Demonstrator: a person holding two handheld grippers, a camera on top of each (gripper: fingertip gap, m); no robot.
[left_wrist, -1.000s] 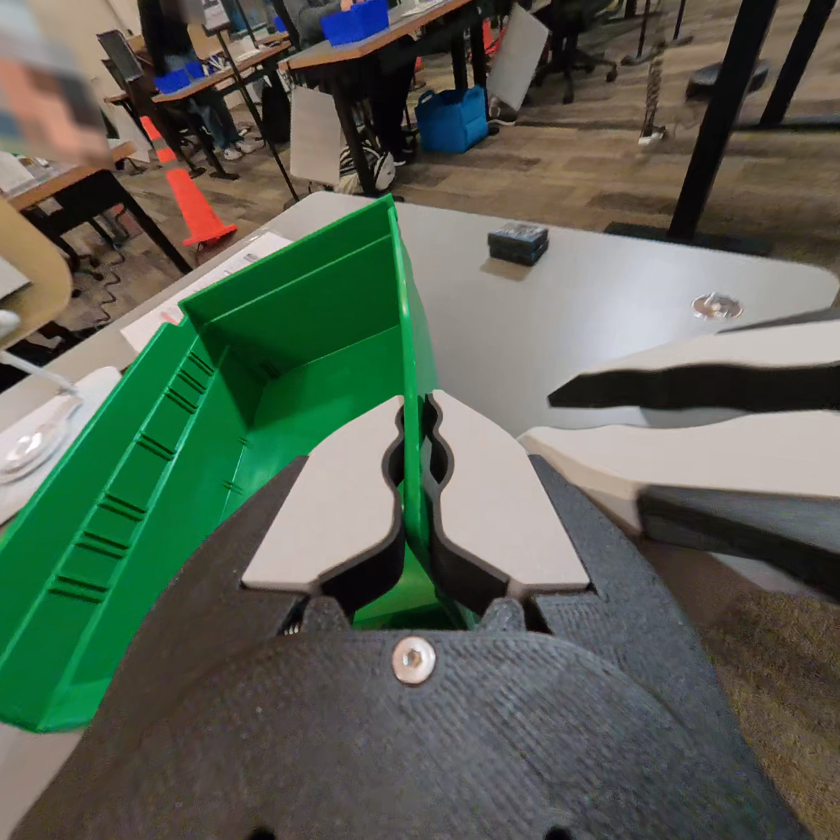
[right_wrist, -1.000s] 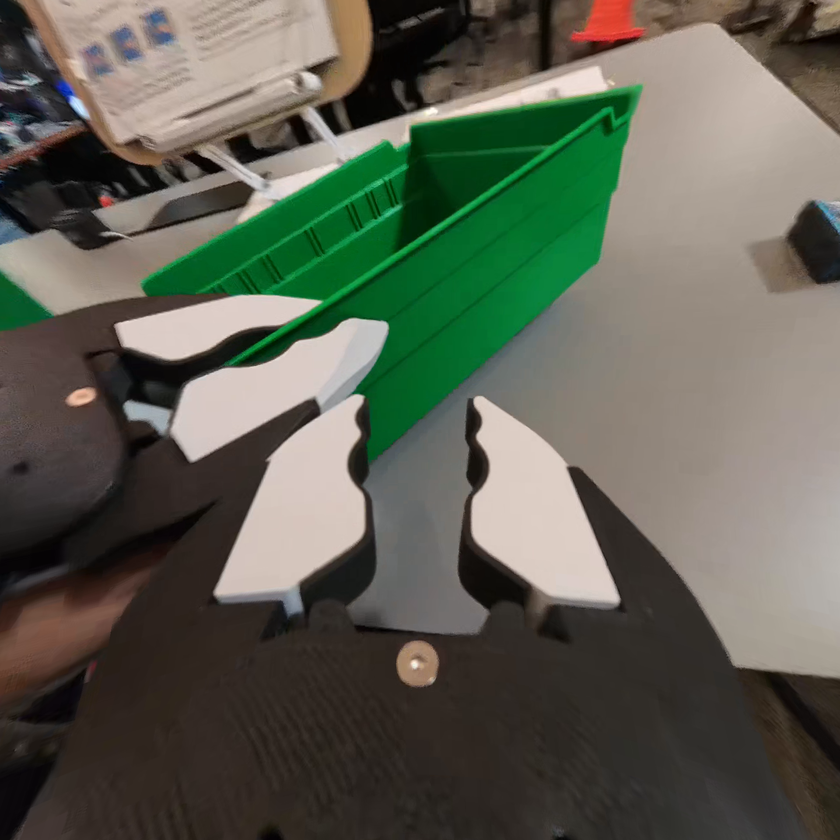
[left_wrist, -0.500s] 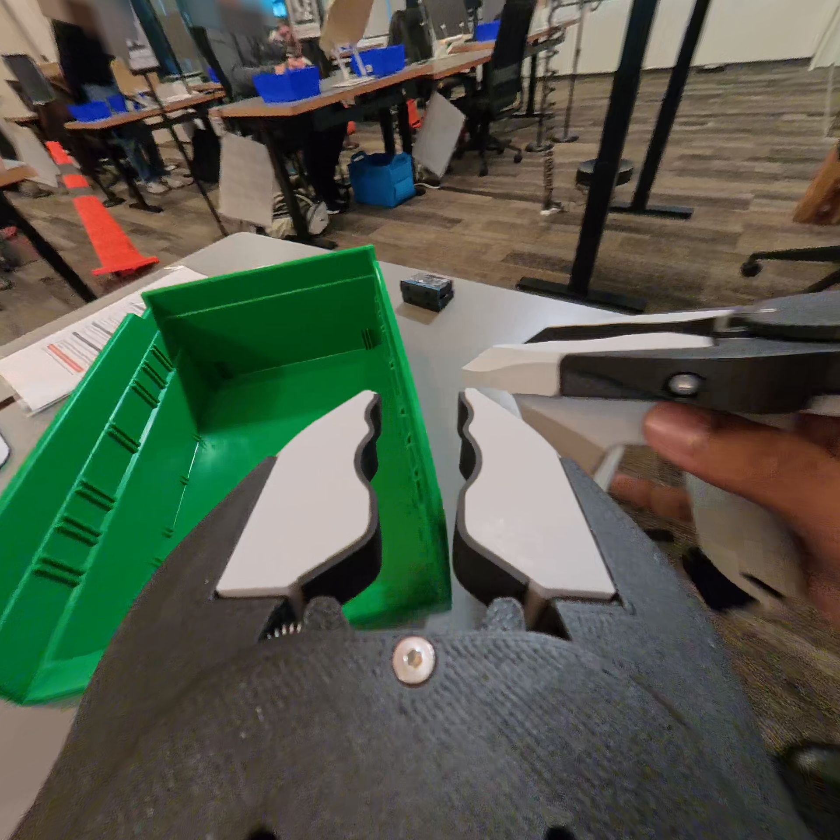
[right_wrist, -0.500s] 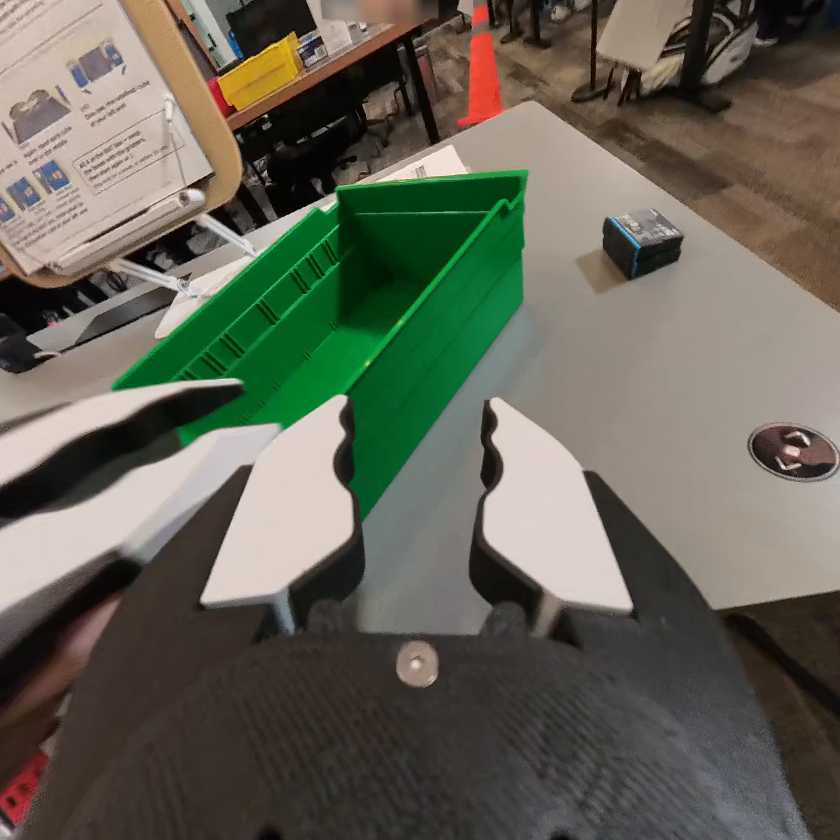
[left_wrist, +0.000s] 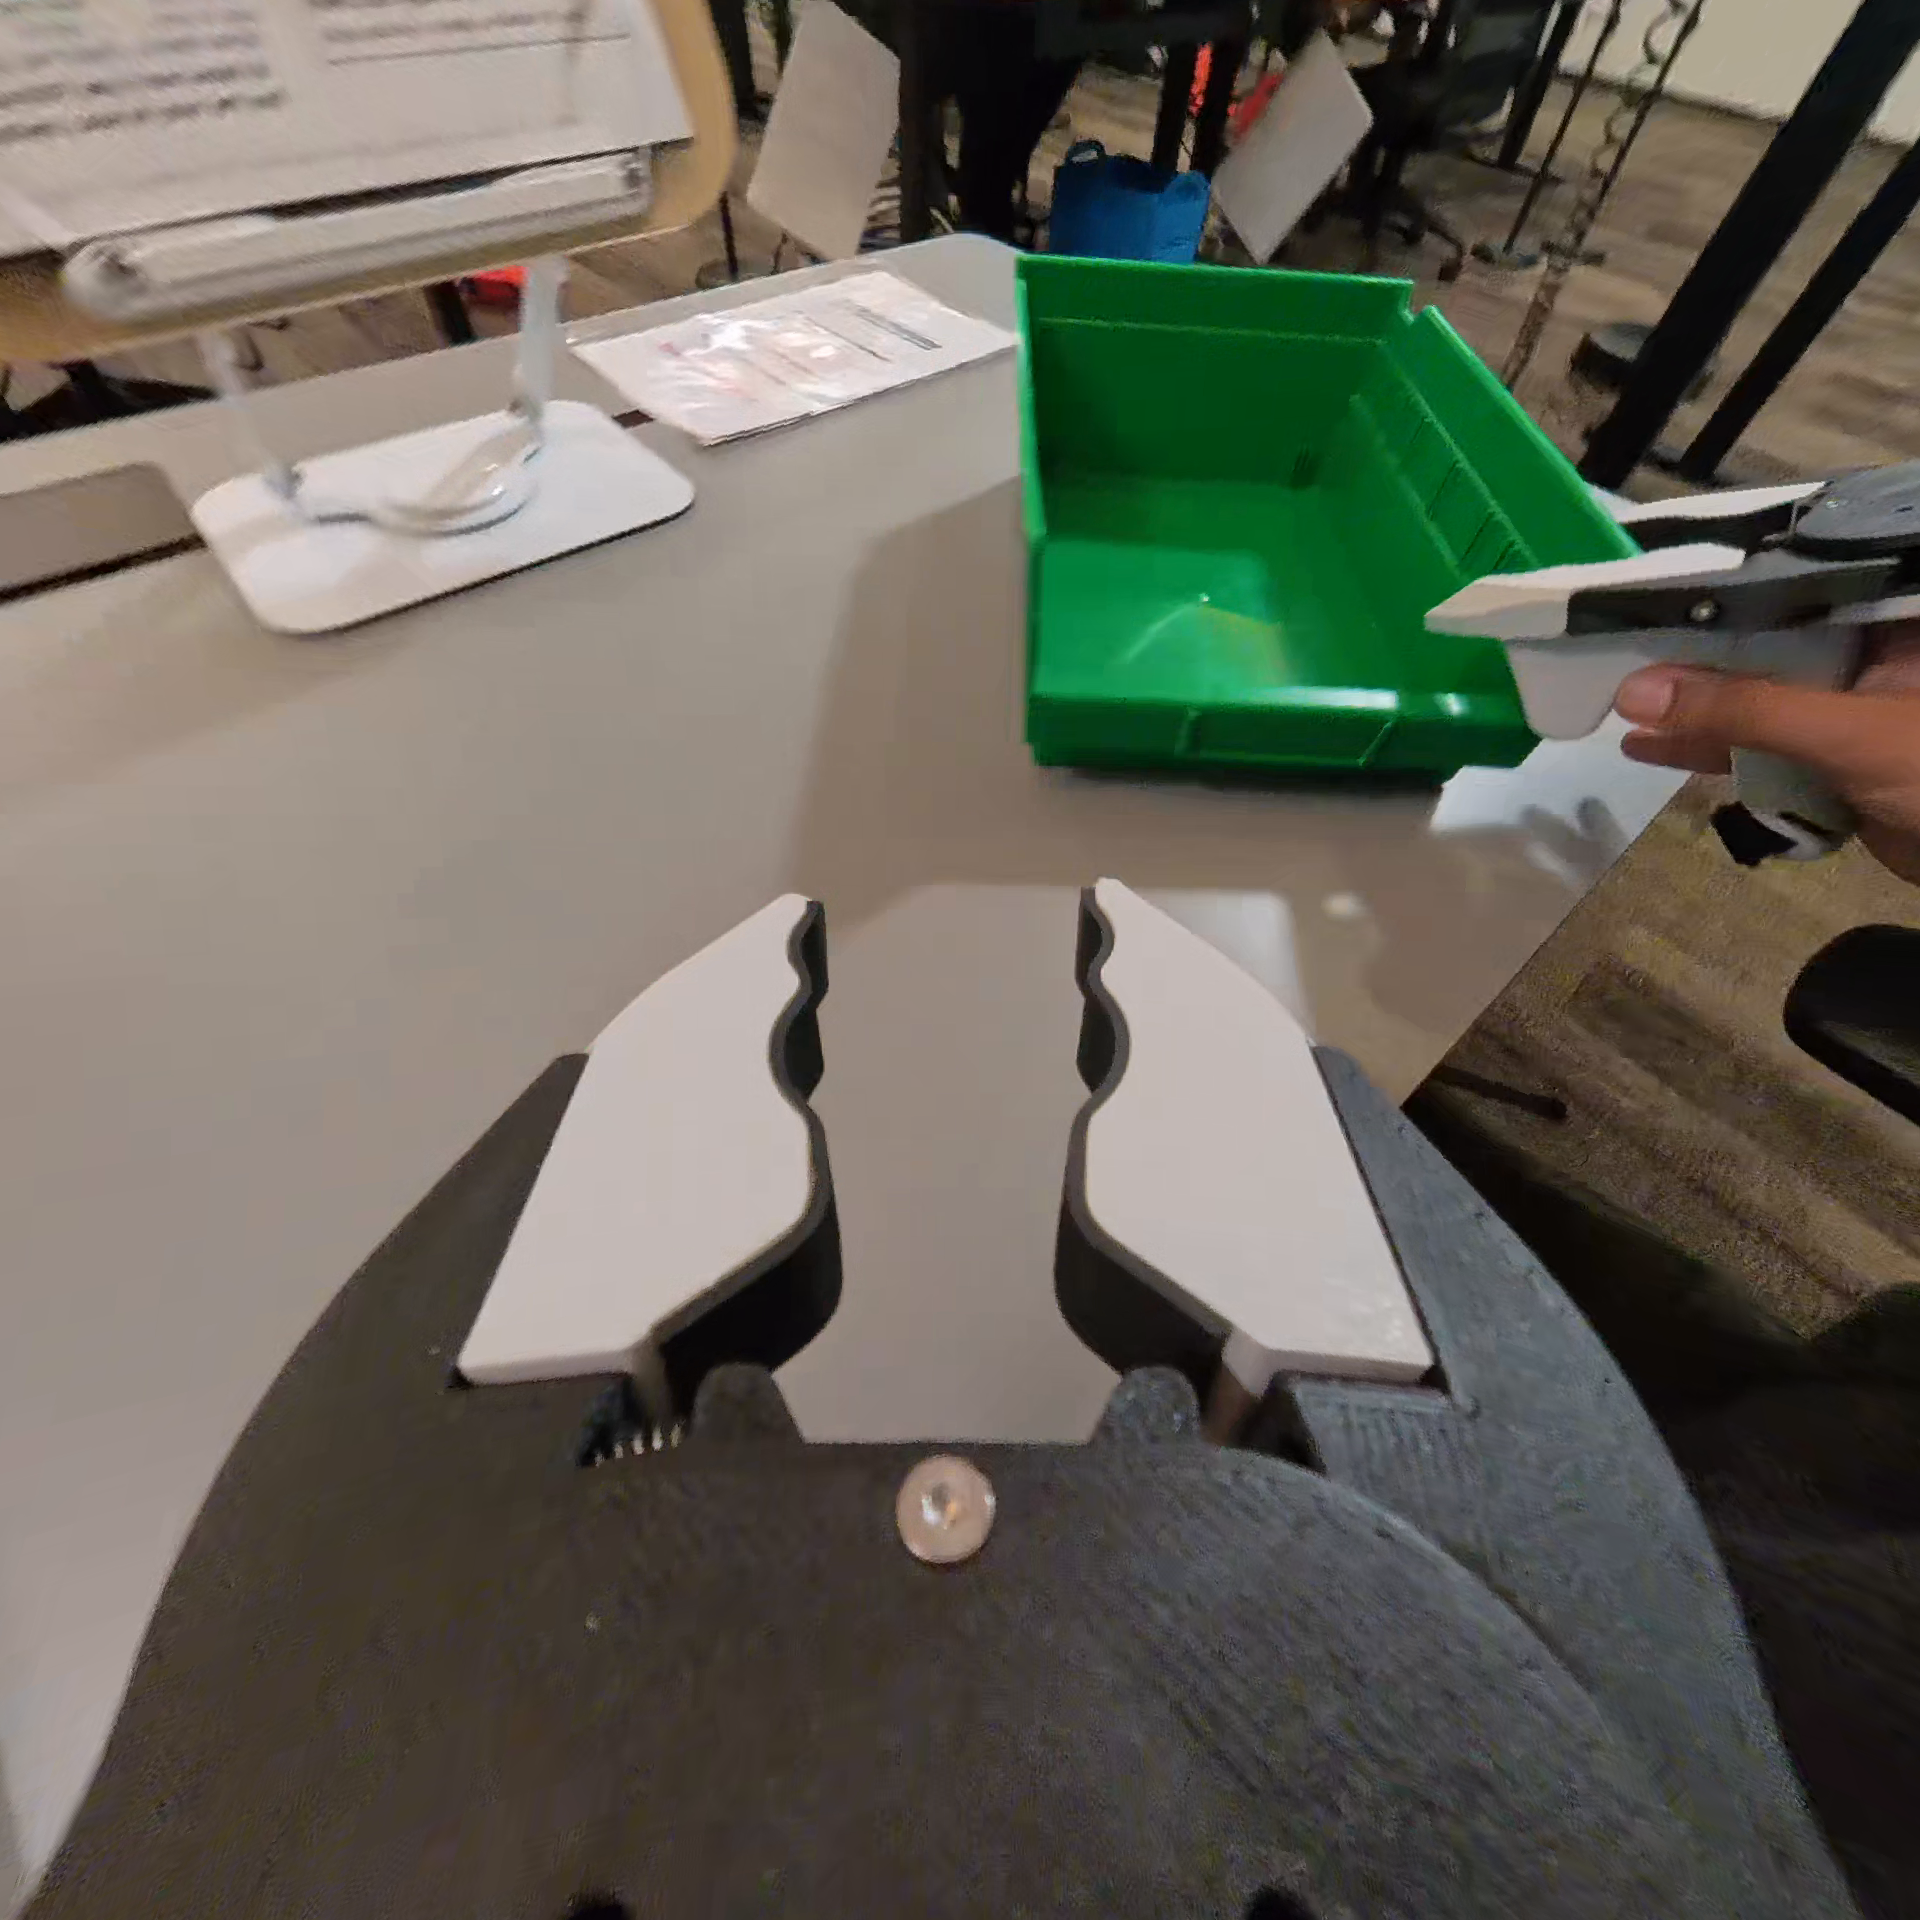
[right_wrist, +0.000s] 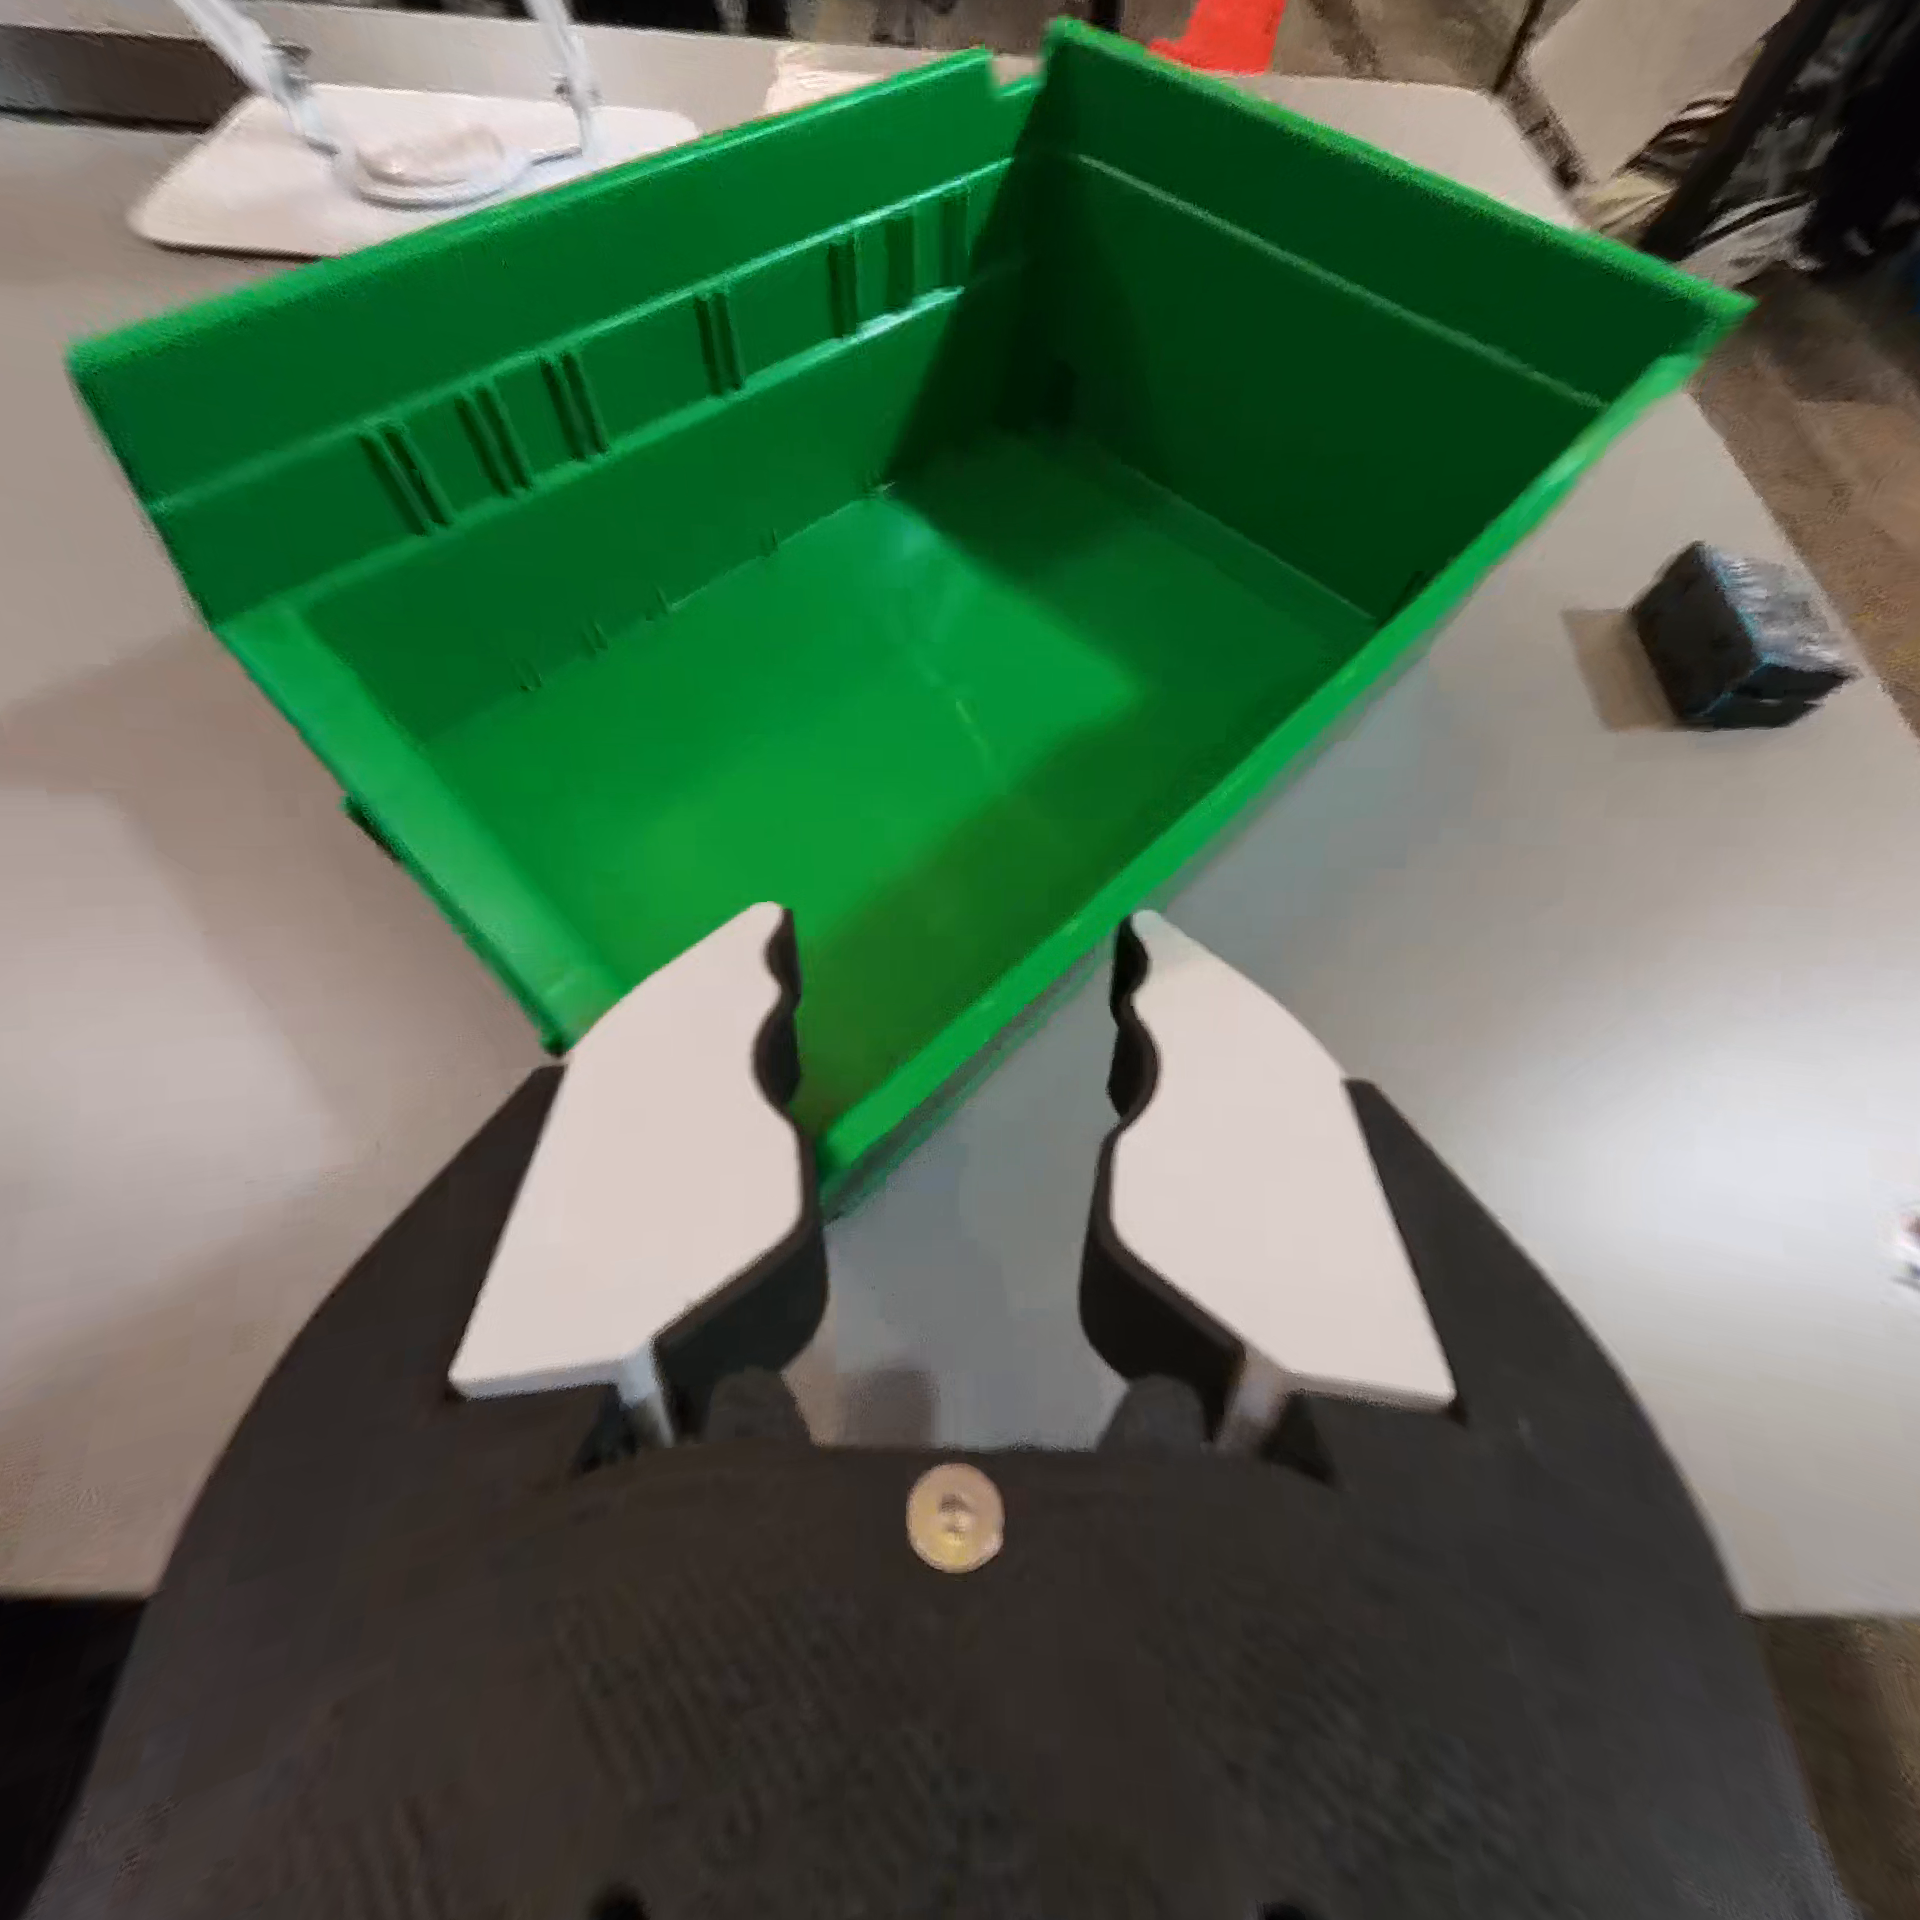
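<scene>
An empty green plastic bin (right_wrist: 1247, 312) stands on the grey table (left_wrist: 416, 883). My right gripper (right_wrist: 956, 925) is open and hovers over the bin's near corner, with its jaws on either side of the bin's right wall, touching nothing. My left gripper (left_wrist: 948, 914) is open and empty over bare table, well short and to the left of the bin (left_wrist: 1226, 436). In the left wrist view the right gripper (left_wrist: 1527, 566) shows at the bin's right side, held by a hand (left_wrist: 1787, 727).
A clipboard stand with a white base (left_wrist: 436, 520) stands at the back left, with a sheet of paper (left_wrist: 800, 348) behind the bin. A small black box (right_wrist: 1735, 655) lies right of the bin. The table edge (left_wrist: 1507, 987) runs close on the right.
My left gripper was shut on the bin's wall, then opened, let go and swung away to the left. My right gripper moved up over the bin's near corner.
</scene>
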